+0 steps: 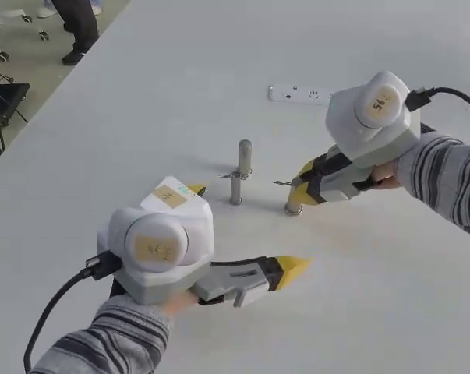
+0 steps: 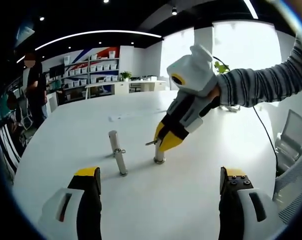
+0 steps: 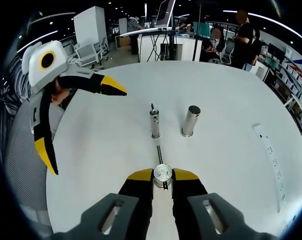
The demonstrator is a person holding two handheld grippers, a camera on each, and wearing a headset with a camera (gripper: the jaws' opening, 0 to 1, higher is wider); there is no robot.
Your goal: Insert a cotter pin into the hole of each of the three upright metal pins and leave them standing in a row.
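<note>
Table [image 1: 180, 86] is white and carries everything. Left gripper [image 1: 244, 228] sits nearest the person in the head view, released: jaws spread wide, nothing between them, yellow tips well apart and pointing toward the pins, off the table surface as far as I can tell. Right gripper [image 1: 301, 189] comes in from the right, angled down, tips right at the top of the near metal pin [image 1: 294, 206]. It is clenched on the cotter pin [image 1: 282, 184]. The right gripper view shows that metal pin's round top between the yellow tips, with the cotter pin running along the gap and its thin end sticking out past the far side. Whether the jaws also touch the metal pin itself, can't tell. Power strip [image 1: 301, 94] lies flat further back, well apart from the pins. Thick metal pin [image 1: 245, 156] stands upright, bare, furthest from the person. Slim metal pin [image 1: 236, 191] stands upright just in front of it, near but not touching. Near metal pin is off to the right of those two, also upright, base on the table. Other cotter pin [image 1: 233, 176] sits crosswise through the slim metal pin near its top.
</note>
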